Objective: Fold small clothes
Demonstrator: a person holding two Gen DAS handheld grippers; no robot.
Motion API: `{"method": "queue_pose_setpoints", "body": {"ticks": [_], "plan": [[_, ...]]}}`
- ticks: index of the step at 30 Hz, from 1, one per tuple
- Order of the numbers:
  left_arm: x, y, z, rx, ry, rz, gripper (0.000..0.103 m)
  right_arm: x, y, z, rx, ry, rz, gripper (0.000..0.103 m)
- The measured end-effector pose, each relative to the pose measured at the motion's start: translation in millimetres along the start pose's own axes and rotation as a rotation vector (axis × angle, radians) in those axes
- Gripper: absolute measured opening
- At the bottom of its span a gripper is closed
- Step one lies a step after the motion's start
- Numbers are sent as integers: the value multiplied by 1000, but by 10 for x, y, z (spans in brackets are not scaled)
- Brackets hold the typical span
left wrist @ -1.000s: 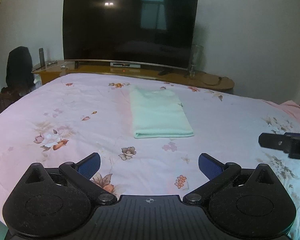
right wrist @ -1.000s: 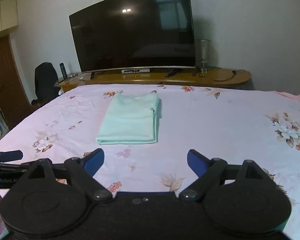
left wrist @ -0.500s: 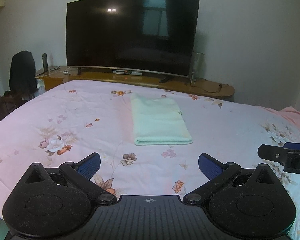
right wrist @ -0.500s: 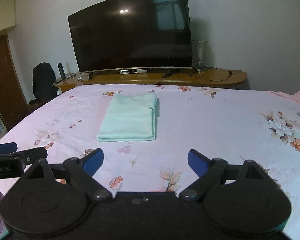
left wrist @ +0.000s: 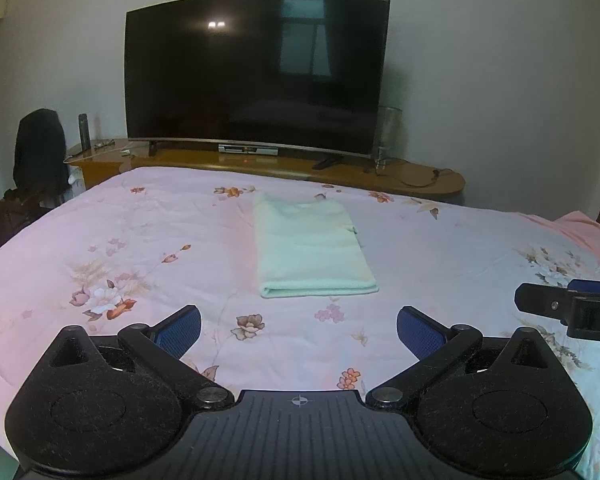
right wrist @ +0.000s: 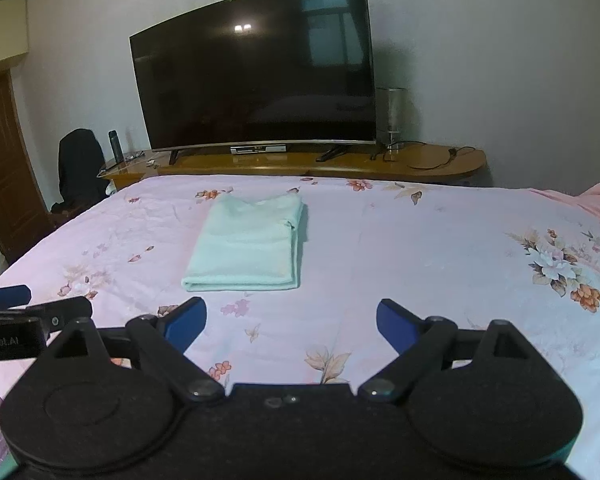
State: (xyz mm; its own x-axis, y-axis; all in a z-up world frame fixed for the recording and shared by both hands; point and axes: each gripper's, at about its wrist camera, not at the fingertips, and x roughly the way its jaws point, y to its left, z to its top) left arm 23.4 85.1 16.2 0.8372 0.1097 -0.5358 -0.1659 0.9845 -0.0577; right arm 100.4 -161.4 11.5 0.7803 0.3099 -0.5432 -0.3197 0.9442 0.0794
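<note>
A pale green garment (left wrist: pixel 310 246) lies folded into a neat rectangle on the pink floral bedspread (left wrist: pixel 140 240); it also shows in the right wrist view (right wrist: pixel 250 246). My left gripper (left wrist: pixel 299 330) is open and empty, held above the bed short of the garment's near edge. My right gripper (right wrist: pixel 291 322) is open and empty, also short of the garment and to its right. Each gripper shows at the edge of the other's view, the right one (left wrist: pixel 572 310) and the left one (right wrist: pixel 20 320).
A large dark TV (left wrist: pixel 256 72) stands on a wooden console (left wrist: pixel 400 176) beyond the bed's far edge. A glass lamp (right wrist: pixel 396 116) and cables sit on the console's right. A dark chair (left wrist: pixel 40 152) and a brown door (right wrist: pixel 8 160) are at the left.
Both grippers have drawn back and tilted up; the garment sits smaller and farther off in both views. The garment has not moved. Both grippers stay open.
</note>
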Motion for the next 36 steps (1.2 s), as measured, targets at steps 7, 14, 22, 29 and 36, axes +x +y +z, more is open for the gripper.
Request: {"method": "queue_pose_setpoints", "body": {"ticks": [7,14,22,29,36], "plan": [[-15,-13,-4,7,0,-2,103,-15,0,16,-10,-3,7,92],[-34,-10,1,17,-8,-7,103,-23,-1,19,-6,-7,7,92],[-51,-42,19,31,-14,-8,103,-39,-14,16,1,-17,10,93],[-59,-56,21,34,-15,-7,103,-51,-12,18,0,-19,9,93],[-64,-31,41,38,-19,-3,103,-59,4,24,0,-25,12,93]]}}
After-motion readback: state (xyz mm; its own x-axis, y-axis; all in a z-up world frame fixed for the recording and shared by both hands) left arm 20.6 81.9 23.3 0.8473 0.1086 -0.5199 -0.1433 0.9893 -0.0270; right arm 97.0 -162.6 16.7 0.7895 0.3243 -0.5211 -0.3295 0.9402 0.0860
